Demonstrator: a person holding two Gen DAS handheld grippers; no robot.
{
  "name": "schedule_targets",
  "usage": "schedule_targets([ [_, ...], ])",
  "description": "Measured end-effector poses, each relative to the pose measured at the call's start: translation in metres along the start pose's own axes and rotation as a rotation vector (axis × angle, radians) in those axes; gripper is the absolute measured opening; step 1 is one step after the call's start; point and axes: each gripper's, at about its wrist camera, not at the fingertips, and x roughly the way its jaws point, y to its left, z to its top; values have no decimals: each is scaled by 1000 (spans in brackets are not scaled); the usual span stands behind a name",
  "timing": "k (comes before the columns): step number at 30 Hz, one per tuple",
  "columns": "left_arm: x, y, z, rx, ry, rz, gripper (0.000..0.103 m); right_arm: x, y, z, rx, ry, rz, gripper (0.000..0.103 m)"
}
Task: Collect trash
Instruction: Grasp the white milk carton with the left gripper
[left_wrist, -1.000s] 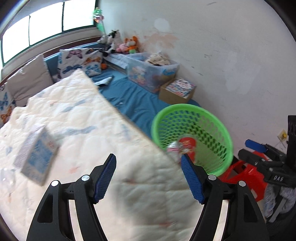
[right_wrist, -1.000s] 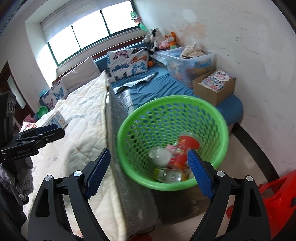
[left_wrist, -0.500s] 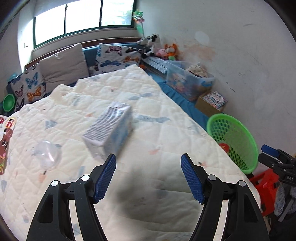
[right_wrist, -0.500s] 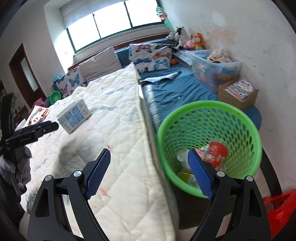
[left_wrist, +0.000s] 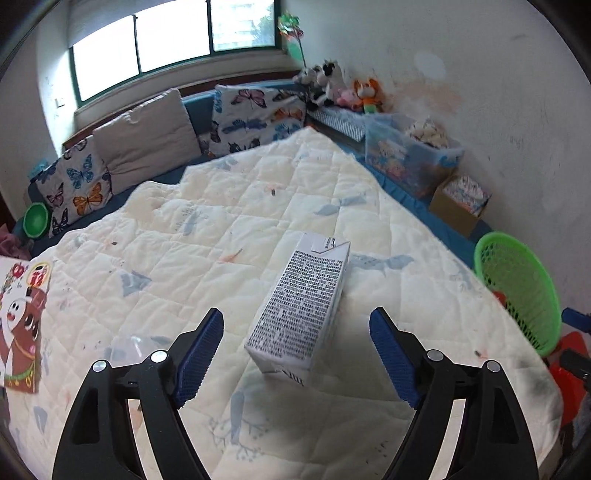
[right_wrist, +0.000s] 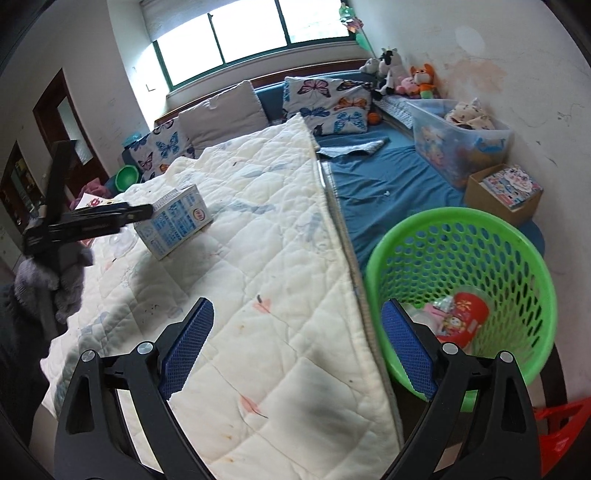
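Note:
A white milk carton (left_wrist: 303, 306) with blue print lies on its side on the cream quilt (left_wrist: 258, 206). My left gripper (left_wrist: 295, 317) hovers over it, and its jaws are opening, with the carton's near end between them and clear of both pads. In the right wrist view the left gripper (right_wrist: 92, 221) reaches the carton (right_wrist: 173, 221) from the left. My right gripper (right_wrist: 297, 308) hangs over the quilt's edge, its jaws opening with nothing between them. Beside the bed stands the green basket (right_wrist: 461, 236), holding a red cup (right_wrist: 465, 317) and other rubbish. A clear plastic cup (left_wrist: 129, 343) lies left of the carton.
Butterfly pillows (left_wrist: 255, 114) line the back. A clear storage bin (left_wrist: 410, 162) and a cardboard box (left_wrist: 461, 203) stand along the right wall on the blue mattress (right_wrist: 388, 184). A red stool (right_wrist: 561, 424) is beside the basket. A printed picture (left_wrist: 22, 317) lies at the quilt's left edge.
The left gripper swung from the bed's corner by the basket across the quilt to the carton, and its jaws widened. The right gripper moved left from over the basket to the quilt's edge.

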Motion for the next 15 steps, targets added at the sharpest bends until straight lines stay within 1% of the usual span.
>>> schedule_targets([
  [1,7,1,2,9,11,9,78,3,2,1,-4,4,2,92],
  [3,17,0,4,31,34,-6,78,8,6,2,-10,12,5,92],
  [5,27,0,6,44,52,-4,78,14,10,3,-16,21,9,92],
  [7,34,1,8,42,76,-32,77,19,14,4,-22,32,11,92],
  [9,42,3,10,36,87,-27,75,24,17,6,-28,38,14,92],
  [12,51,5,14,18,116,-70,75,30,24,8,-41,48,21,92],
  [14,56,3,15,24,126,-79,71,33,29,9,-51,52,26,92],
  [15,58,0,15,34,129,-77,67,34,32,10,-58,54,28,92],
])
